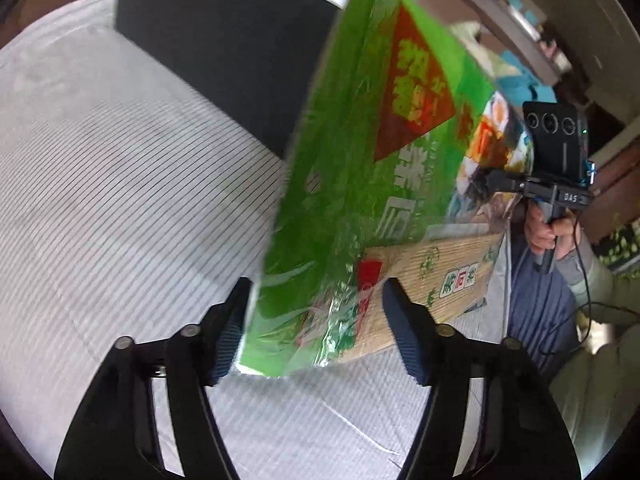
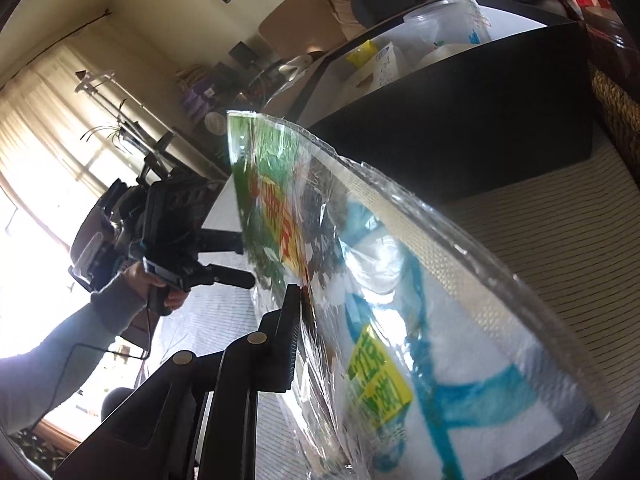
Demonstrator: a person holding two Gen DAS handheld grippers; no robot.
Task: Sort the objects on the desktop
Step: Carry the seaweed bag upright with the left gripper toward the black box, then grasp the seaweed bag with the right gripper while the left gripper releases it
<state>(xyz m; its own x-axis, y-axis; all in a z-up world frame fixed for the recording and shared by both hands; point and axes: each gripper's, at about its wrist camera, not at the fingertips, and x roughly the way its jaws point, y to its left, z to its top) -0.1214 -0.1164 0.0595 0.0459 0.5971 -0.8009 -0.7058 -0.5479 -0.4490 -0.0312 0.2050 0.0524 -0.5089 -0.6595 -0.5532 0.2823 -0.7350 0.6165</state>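
The packet [image 1: 360, 168], a green plastic-wrapped pack with a bamboo mat inside, hangs tilted above the striped cloth [image 1: 120, 200], clear of it. Its lower corner sits between the spread fingers of the left gripper [image 1: 316, 328]; the jaws stand wide, and the left pad [image 1: 228, 340] lies just beside the wrapper edge, with contact not determinable. The right gripper [image 1: 500, 184] appears at 3 o'clock in the left view, closed on the packet's far edge. In the right view, the packet [image 2: 400, 280] fills the frame from centre to 5 o'clock, one finger [image 2: 290, 340] pressed against its wrapper, the other hidden. A black bin [image 2: 460, 120] stands at 1 o'clock, holding assorted items.
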